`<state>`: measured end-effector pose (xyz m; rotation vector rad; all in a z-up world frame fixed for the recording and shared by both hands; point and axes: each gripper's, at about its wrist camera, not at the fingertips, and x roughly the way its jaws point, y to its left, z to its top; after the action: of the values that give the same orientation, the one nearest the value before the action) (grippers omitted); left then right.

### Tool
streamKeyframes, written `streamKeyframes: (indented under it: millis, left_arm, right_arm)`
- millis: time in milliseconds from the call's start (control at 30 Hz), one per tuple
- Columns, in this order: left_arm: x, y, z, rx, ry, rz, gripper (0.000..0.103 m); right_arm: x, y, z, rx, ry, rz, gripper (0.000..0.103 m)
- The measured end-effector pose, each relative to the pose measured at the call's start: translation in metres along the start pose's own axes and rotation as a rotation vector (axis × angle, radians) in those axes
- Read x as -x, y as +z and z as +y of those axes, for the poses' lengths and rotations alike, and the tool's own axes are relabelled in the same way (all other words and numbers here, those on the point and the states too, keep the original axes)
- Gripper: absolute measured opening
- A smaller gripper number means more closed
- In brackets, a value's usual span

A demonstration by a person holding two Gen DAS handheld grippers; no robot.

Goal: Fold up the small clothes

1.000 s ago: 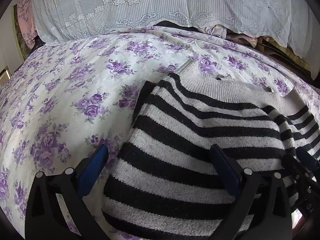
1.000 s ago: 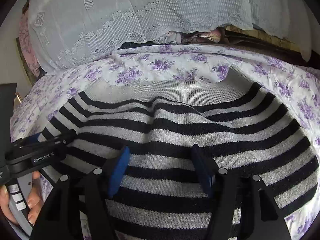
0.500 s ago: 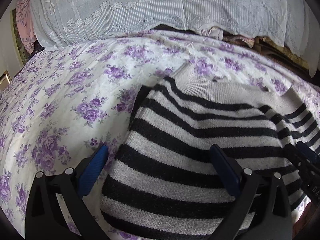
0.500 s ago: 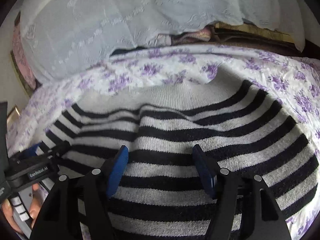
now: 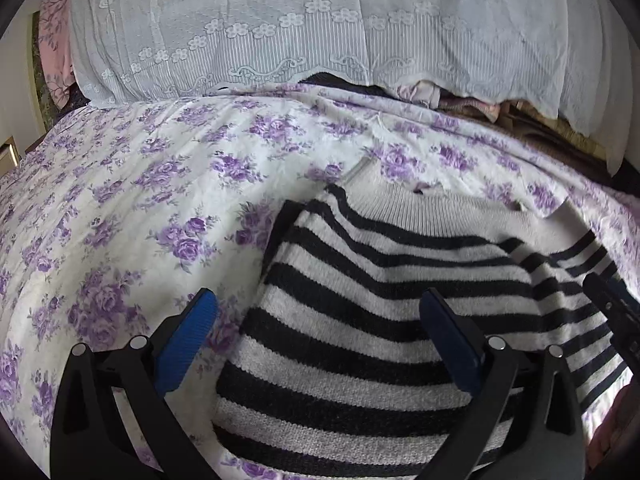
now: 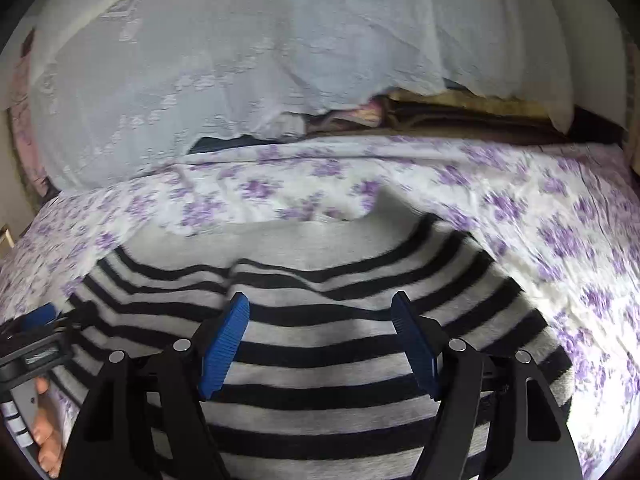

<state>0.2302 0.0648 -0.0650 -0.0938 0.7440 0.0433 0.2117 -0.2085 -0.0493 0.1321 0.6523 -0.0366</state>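
Note:
A grey-and-black striped sweater (image 5: 380, 300) lies folded on the floral bedsheet (image 5: 140, 200), its plain grey band toward the far side. My left gripper (image 5: 318, 300) hovers open over the sweater's left edge, with the left pad (image 5: 188, 344) above the sheet and the right pad above the stripes. My right gripper (image 6: 320, 304) stands open above the middle of the sweater (image 6: 460, 280), nothing pinched between its blue pads (image 6: 224, 340). Each gripper shows at the edge of the other's view.
A white lace cover (image 5: 320, 20) hangs over a stack along the far side of the bed, with folded blankets (image 6: 440, 112) showing beneath it. A hand (image 6: 44, 432) holds the left gripper's handle at the lower left of the right wrist view.
My right gripper has lifted and shifted a little over the sweater, its jaws a shade wider, and its view is now blurred. The left gripper has hardly moved. The sweater lies as before.

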Motion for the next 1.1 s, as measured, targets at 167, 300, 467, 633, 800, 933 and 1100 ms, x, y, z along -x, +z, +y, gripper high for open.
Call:
streamKeyframes:
  millis: [167,300,467,633,800,933,1100]
  left_arm:
    - [-0.041,-0.002,0.01,0.02,0.022,0.172,0.099]
    - [-0.046,0.0,0.027,0.118,-0.053,0.204,0.099]
    - [-0.013,0.007,0.018,0.075,-0.029,0.066,0.098]
    - [-0.013,0.006,0.002,-0.002,-0.017,0.056,0.098]
    - [-0.042,-0.001,0.017,0.074,-0.032,0.192,0.099]
    - [-0.032,0.018,0.024,0.112,-0.024,0.14,0.098]
    - [-0.036,0.062,0.016,0.063,0.064,0.049,0.098]
  right_arm:
    - [-0.02,0.003,-0.035,-0.082,-0.05,0.079,0.075]
    - [-0.03,0.001,-0.044,-0.106,-0.018,0.12,0.077]
    - [-0.002,0.005,-0.037,-0.114,0.019,-0.003,0.076]
    - [0.001,0.002,-0.002,0.03,0.05,-0.02,0.076]
    - [-0.033,-0.005,-0.004,0.003,0.085,0.157,0.078]
    - [-0.034,-0.005,0.0,0.015,0.075,0.152,0.08]
    - [-0.032,-0.005,-0.003,-0.011,0.104,0.148,0.081]
